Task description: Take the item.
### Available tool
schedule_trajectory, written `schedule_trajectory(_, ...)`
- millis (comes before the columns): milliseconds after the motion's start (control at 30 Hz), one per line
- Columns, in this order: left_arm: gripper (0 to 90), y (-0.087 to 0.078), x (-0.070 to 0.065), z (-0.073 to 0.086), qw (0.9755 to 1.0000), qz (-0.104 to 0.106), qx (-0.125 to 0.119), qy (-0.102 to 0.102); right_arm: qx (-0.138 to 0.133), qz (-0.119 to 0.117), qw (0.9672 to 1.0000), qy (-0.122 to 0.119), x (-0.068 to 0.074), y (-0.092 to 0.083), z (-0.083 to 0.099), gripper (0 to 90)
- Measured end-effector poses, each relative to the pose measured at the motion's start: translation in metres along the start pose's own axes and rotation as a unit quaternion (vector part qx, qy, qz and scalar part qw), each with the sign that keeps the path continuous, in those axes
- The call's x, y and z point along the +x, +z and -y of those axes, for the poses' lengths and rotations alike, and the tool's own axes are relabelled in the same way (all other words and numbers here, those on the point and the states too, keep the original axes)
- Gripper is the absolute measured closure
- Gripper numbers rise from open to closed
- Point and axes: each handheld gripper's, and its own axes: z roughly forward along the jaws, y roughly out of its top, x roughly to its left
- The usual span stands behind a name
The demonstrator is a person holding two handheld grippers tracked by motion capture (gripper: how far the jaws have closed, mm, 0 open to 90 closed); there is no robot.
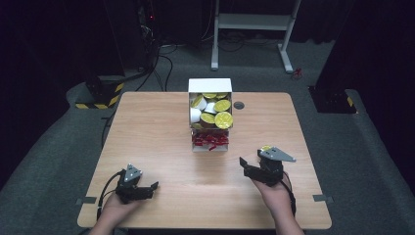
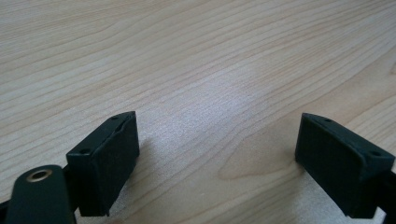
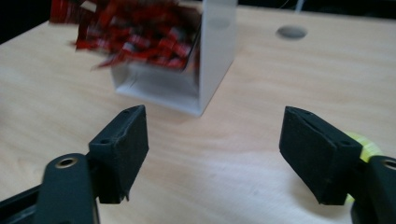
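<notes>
the table is pale wood-grain laminate with rounded corners, its grain running in long streaks that show plainly in the left gripper view. a small round grey disc is set into the top near the far edge, right of the box.

a white box with straight, thin walls and an upright back flap stands at the far middle of the table. it has 2 compartments. the far, larger compartment is piled with round capsules that have shiny yellow-green foil lids and white sides, lying tilted at many angles. the near, smaller compartment holds a loose heap of small red packets, glossy and crinkled; in the right gripper view they are blurred, and some stick out over the wall. 1 more yellow-lidded capsule sits on the table just beside the right gripper, apart from the box; in the right gripper view a sliver of it shows behind the right-hand jaw.

the left gripper is held low at the near left of the table, its jaws pointing right, a hand wrapped around its rear. its jaws, matte black blocks with flat pads, stand wide apart over bare wood with nothing between them.

the right gripper is held at the near right by the other hand, aimed left and forward toward the box's near corner. its jaws are likewise spread wide and hold nothing. each gripper carries a grey three-cornered plate on top.
</notes>
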Motion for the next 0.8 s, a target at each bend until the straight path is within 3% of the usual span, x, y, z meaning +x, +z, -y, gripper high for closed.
schedule_trajectory(233,14.1,0.000,0.000,0.000,1.0000,0.000,0.001,0.001,0.043,0.000,0.9990,-0.008,0.012,0.019,0.036,18.9)
schedule_trajectory(367,14.1,0.000,0.000,0.000,1.0000,-0.001,0.000,0.000,0.093,-0.014,0.9954,-0.016,0.017,0.030,0.058,17.6)
schedule_trajectory(467,14.2,0.000,0.000,0.000,1.0000,-0.001,-0.002,-0.002,0.116,-0.003,0.9918,-0.053,0.024,0.035,0.064,15.8)
schedule_trajectory(533,14.2,0.000,0.000,0.000,1.0000,-0.001,-0.002,-0.002,0.122,0.004,0.9904,-0.065,0.028,0.038,0.063,13.1)
schedule_trajectory(633,14.2,0.000,0.000,0.000,1.0000,-0.001,-0.002,-0.002,0.121,0.026,0.9913,-0.045,0.036,0.040,0.063,13.1)
schedule_trajectory(667,14.2,0.000,0.000,0.000,1.0000,-0.001,-0.002,-0.002,0.119,0.027,0.9914,-0.049,0.039,0.040,0.063,13.1)
schedule_trajectory(800,14.3,0.000,0.000,0.000,1.0000,-0.001,-0.002,-0.002,0.120,0.008,0.9905,-0.067,0.049,0.041,0.064,12.5)
